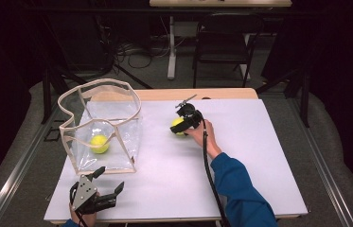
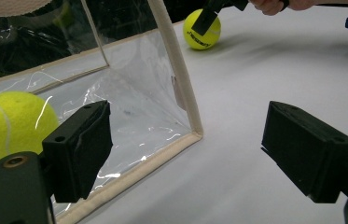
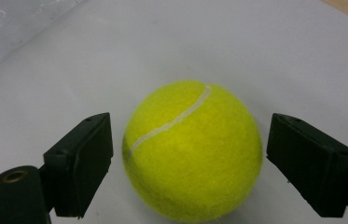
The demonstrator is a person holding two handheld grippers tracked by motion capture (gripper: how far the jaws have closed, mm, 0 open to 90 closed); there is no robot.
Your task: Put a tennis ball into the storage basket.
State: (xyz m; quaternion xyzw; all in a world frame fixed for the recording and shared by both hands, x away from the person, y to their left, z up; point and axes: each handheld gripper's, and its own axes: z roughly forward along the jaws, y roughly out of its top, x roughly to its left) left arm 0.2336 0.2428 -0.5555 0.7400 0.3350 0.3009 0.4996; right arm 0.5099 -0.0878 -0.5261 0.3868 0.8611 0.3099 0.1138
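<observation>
Work in hand: getting tennis balls into the clear bag (image 1: 102, 125) that stands open on the left half of the desk (image 1: 259, 156), toward its far edge.
Done so far: one ball in the bag (image 1: 99, 144) already rests on the bag's floor — seen through the plastic in the left gripper view too.
Left to do: by my reading, the second tennis ball (image 3: 192, 149) has yet to be gripped, lifted, carried over the rim and dropped in.
Second tennis ball, place: on the desk near the middle, toward the far edge, well apart from the bag's right wall.
Right gripper (image 3: 190, 163): jaws on either side of the second tennis ball, partly closed, a narrow gap showing at each pad — not yet pressing, so nothing is held.
Left gripper (image 2: 185, 154): near the desk's near left corner, just in front of the bag, jaws wide apart and empty.
Hard to make out: in the high view the right gripper covers most of the second tennis ball; the bag's rim is cut off at the top of the left gripper view; creases and glare blur the bag's far wall.
</observation>
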